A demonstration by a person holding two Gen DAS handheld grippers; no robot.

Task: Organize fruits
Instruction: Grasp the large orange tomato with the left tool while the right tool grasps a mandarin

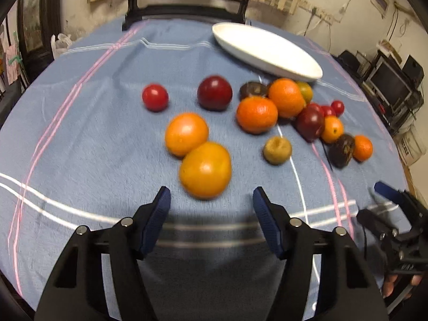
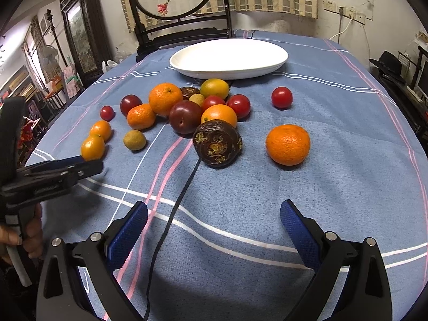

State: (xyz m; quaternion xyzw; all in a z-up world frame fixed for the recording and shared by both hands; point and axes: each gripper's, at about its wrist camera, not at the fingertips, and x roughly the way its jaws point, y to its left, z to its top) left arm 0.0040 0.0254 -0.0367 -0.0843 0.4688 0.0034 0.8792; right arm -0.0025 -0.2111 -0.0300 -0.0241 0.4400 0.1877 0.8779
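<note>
Motion blur is softening the left wrist view, and the right gripper (image 1: 385,200) is showing there only partly at the frame's edge. The left gripper (image 1: 211,200) is hovering with jaws apart and empty, the nearest orange fruit (image 1: 205,170) lying on the blue cloth (image 1: 80,147) just beyond its fingertips. The right gripper (image 2: 214,214) is standing wide apart, empty, near a dark wrinkled fruit (image 2: 217,143).

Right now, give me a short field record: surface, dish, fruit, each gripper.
surface: blue striped cloth on the table
dish: white plate, empty, at the far side
fruit: all loose on the cloth, none on the plate; oranges, plums, small tomatoes, a wrinkled dark fruit
left gripper: open, nothing between its pads, just short of the nearest orange
right gripper: open, holding nothing
</note>
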